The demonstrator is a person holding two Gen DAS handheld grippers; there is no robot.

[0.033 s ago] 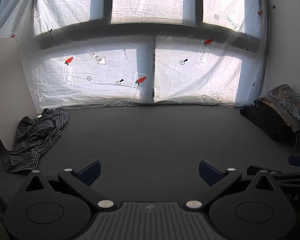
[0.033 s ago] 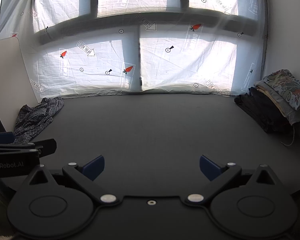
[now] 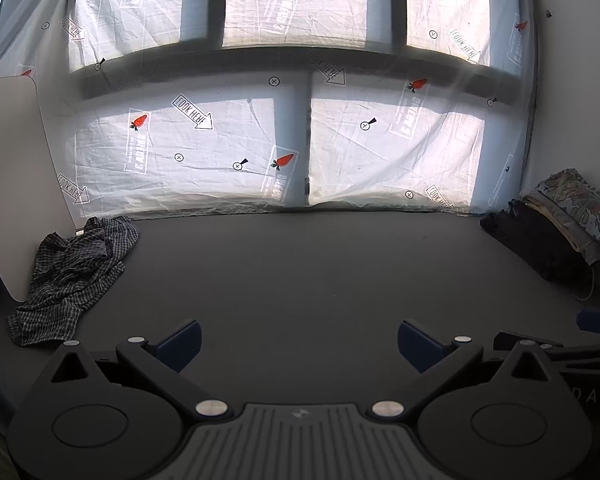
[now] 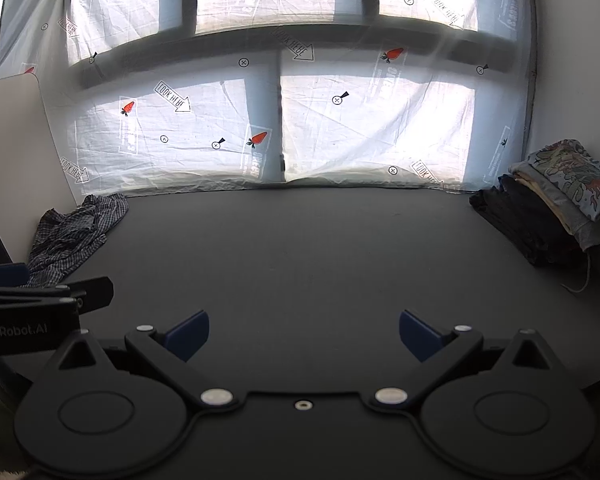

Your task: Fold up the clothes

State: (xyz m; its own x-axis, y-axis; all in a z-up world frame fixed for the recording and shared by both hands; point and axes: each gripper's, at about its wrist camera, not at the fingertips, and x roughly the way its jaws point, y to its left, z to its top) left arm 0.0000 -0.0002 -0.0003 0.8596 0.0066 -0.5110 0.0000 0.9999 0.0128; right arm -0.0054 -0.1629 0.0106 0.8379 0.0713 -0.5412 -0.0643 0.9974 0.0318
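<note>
The left gripper (image 3: 299, 340) sits at the bottom centre of the left wrist view, its two blue-tipped fingers spread wide with nothing between them but bare dark table (image 3: 320, 280). The right gripper (image 4: 304, 334) fills the bottom of the right wrist view in the same way: fingers wide apart, holding nothing, above the table (image 4: 300, 260).

A crumpled checked shirt (image 3: 74, 272) lies at the middle left of the left wrist view, on the table against a white board (image 3: 8, 168) that stands along the frame's left edge. In the right wrist view the shirt (image 4: 76, 232) appears at the middle left too, just beyond the left gripper's body, which enters from the lower left edge. Neither gripper touches the shirt; both are well apart from it.

At the middle right of each view a stack (image 3: 556, 220) of folded clothes rests on the table by the white wall: dark garments lowest, a pale layer above, and a patterned grey piece on top (image 4: 560, 200). A thin white cord (image 4: 584, 276) hangs from the stack down onto the table.

Behind the table, across the upper half of both frames, a thin white sheet (image 3: 228, 152) printed with carrots, arrows and small crossed circles hangs over a bright window, whose dark frame bars show through it.
</note>
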